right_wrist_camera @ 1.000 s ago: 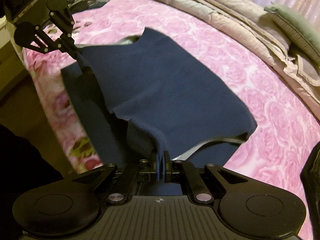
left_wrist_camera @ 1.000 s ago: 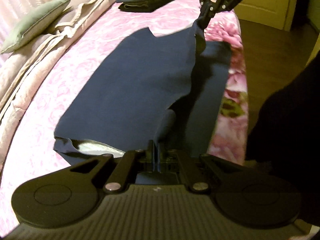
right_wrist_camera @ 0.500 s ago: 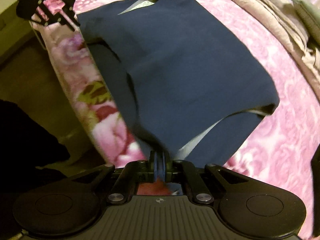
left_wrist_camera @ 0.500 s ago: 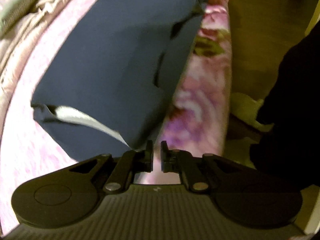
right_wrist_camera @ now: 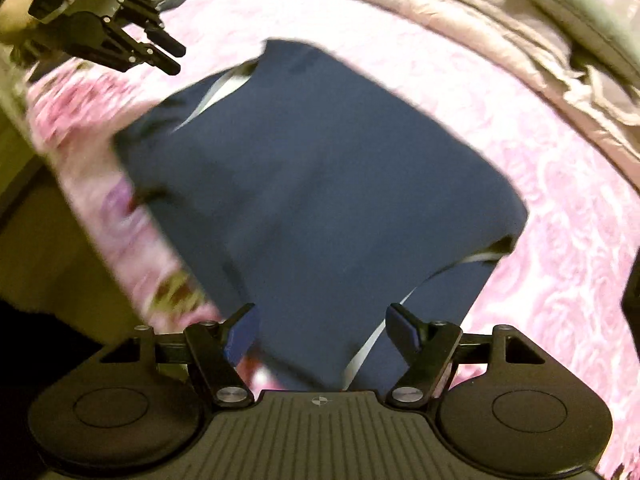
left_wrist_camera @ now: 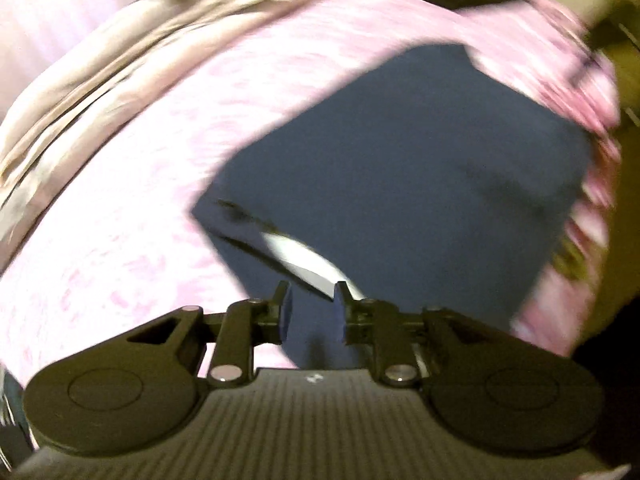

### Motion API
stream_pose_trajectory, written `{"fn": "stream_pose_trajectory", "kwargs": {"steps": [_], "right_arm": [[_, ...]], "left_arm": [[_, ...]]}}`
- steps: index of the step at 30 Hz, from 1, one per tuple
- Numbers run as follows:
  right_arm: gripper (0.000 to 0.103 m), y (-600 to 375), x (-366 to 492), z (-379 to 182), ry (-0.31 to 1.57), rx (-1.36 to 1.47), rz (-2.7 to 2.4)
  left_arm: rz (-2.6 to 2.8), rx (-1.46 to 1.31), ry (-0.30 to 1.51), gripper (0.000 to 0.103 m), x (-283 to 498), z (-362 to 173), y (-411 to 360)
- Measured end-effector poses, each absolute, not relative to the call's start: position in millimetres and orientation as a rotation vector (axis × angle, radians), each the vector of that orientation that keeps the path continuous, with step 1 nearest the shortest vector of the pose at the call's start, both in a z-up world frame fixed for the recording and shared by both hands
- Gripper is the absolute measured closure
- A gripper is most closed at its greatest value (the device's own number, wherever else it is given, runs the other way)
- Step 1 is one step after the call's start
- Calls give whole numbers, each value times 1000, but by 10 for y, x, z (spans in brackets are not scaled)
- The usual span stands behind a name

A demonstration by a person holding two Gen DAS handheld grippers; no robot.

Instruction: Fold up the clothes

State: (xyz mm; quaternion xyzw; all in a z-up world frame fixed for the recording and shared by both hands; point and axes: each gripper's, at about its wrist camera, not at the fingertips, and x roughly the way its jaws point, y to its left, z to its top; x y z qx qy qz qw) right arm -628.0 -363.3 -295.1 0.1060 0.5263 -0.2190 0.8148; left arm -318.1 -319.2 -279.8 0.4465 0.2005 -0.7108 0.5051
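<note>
Left gripper (left_wrist_camera: 311, 312) above a dark blue garment (left_wrist_camera: 400, 184) lying flat on a pink flowered bedspread (left_wrist_camera: 160, 168), jaws parted and empty. A white strip (left_wrist_camera: 304, 260) shows at the garment's near edge. Beige bedding (left_wrist_camera: 120, 52) lies beyond; frame blurred.

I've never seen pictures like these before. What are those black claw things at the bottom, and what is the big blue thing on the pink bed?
Those are two grabbing tools, one in each of a person's hands. Each has a camera looking out along its two fingers. One picture comes from the left gripper, the other from the right gripper, which also sees the left one far off. Both are open, holding nothing. The blue thing is a navy garment, lying partly folded on the pink flowery bedspread. The pictures are blurry.
</note>
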Motion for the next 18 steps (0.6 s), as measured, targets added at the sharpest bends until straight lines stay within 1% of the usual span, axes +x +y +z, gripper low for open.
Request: {"fn": "stream_pose_trajectory", "kwargs": {"steps": [2, 4, 6, 8, 13, 14, 15, 18], "right_arm": [[30, -3781, -6194, -2931, 1105, 242, -507], [30, -3945, -6135, -2938, 1089, 265, -548], [30, -4114, -6111, -2964, 1078, 292, -572], [30, -4285, -6113, -3002, 1070, 321, -583], [30, -4713, -6116, -3097, 1051, 395, -612], [30, -4798, -6116, -3116, 1047, 410, -618], [30, -4883, -6121, -3132, 1042, 425, -625], [30, -5131, -6189, -3128, 1002, 484, -658]], "left_arm": [[-1652, 1000, 577, 84, -3002, -2793, -3458], [-1637, 969, 615, 84, -2954, -2827, -3677], [-1632, 949, 636, 77, -2936, -2866, -3877], [-1633, 942, 652, 73, -2943, -2928, -4055], [-1652, 988, 649, 74, -3095, -3192, -4375], [-1655, 1002, 651, 83, -3112, -3241, -4419], [-1663, 1035, 633, 103, -3142, -3275, -4433], [-1694, 1162, 529, 103, -3274, -3333, -4423]]}}
